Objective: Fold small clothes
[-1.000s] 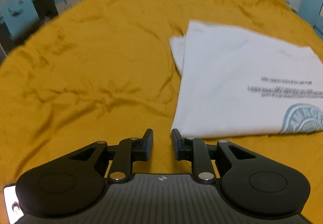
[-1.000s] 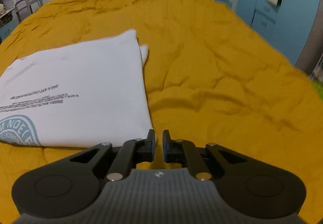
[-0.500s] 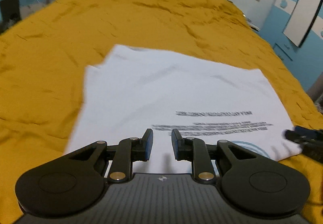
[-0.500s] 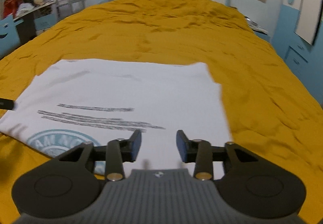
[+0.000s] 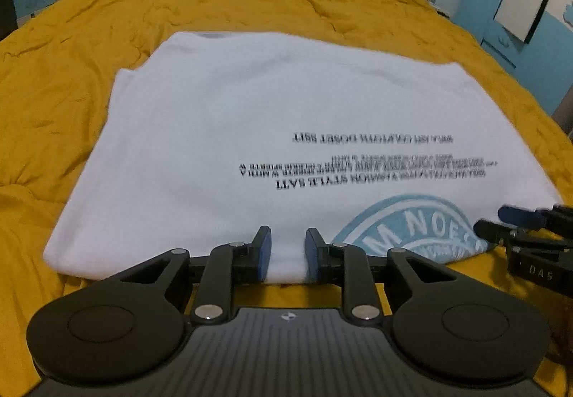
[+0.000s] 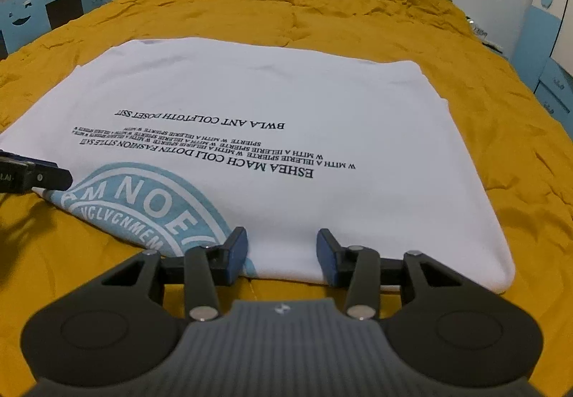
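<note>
**Operator:** On the mustard-yellow bedspread (image 5: 250,3) lay the white T-shirt (image 5: 272,103), already folded to a rough rectangle, printed side up, its near edge just ahead of both tools. The left gripper (image 5: 287,250) had its jaws spread a little, with the near edge of the shirt lying between them and nothing pinched. The right gripper (image 6: 281,255) had its jaws spread wider, also at the near edge and holding nothing.

**Reviewer:** What faults were judged possible from that position?

**Operator:** Three. First, a jaw could have closed on the top layer only, so that the fold opened when the edge was lifted. Second, a jaw could have caught the bedspread with the shirt, since the cover was wrinkled and soft under the edge. Third, the two grippers stood at unlike openings, so uneven lifting could have skewed the next fold.

**Reviewer:** What could not be verified?

**Operator:** The number of layers at the near edge was hidden by the gripper bodies. The round blue emblem (image 6: 143,207) was cut off by the fold. In the left wrist view the printed text (image 5: 372,160) was blurred. Whether the sleeves were tucked beneath could not be determined.
</note>
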`<action>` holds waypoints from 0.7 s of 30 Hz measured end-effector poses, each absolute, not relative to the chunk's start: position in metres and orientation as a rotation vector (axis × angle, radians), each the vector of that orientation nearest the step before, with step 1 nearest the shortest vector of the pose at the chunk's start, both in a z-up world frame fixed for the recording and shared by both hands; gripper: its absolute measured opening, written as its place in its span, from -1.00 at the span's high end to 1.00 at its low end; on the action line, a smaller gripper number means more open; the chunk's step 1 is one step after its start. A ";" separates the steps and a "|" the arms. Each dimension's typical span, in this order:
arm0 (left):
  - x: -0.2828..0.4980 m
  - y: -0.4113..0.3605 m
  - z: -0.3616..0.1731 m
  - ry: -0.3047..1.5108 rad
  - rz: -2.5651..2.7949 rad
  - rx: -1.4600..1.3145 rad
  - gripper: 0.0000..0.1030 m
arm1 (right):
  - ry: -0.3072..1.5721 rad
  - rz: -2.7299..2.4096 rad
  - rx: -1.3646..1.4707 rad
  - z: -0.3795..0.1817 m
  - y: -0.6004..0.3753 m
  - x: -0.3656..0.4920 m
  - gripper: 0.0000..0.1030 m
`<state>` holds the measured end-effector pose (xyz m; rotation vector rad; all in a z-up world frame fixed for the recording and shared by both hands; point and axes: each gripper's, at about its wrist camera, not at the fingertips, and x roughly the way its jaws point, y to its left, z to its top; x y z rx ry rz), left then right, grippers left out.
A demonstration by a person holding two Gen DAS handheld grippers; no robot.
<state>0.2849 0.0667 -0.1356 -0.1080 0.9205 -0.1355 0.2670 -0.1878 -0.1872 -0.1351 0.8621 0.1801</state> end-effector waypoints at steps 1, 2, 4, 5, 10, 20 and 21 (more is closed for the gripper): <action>0.287 0.067 -0.130 0.908 -0.137 -0.111 0.46 | 0.870 0.186 -0.123 -0.185 -0.189 0.268 0.24; 0.288 0.068 -0.125 0.892 -0.136 -0.111 0.46 | 0.875 0.190 -0.107 -0.180 -0.191 0.272 0.24; 0.294 0.068 -0.117 0.873 -0.132 -0.117 0.46 | 0.873 0.195 -0.060 -0.170 -0.201 0.276 0.21; 0.298 0.070 -0.114 0.869 -0.131 -0.130 0.46 | 0.864 0.188 -0.040 -0.164 -0.208 0.279 0.14; 0.319 0.076 -0.107 0.852 -0.106 -0.168 0.45 | 0.829 0.120 0.070 -0.141 -0.248 0.296 -0.06; 0.366 0.083 -0.102 0.818 -0.102 -0.214 0.40 | 0.806 0.019 0.317 -0.130 -0.327 0.348 -0.27; 0.371 0.083 -0.102 0.816 -0.102 -0.213 0.40 | 0.804 0.013 0.344 -0.132 -0.332 0.352 -0.27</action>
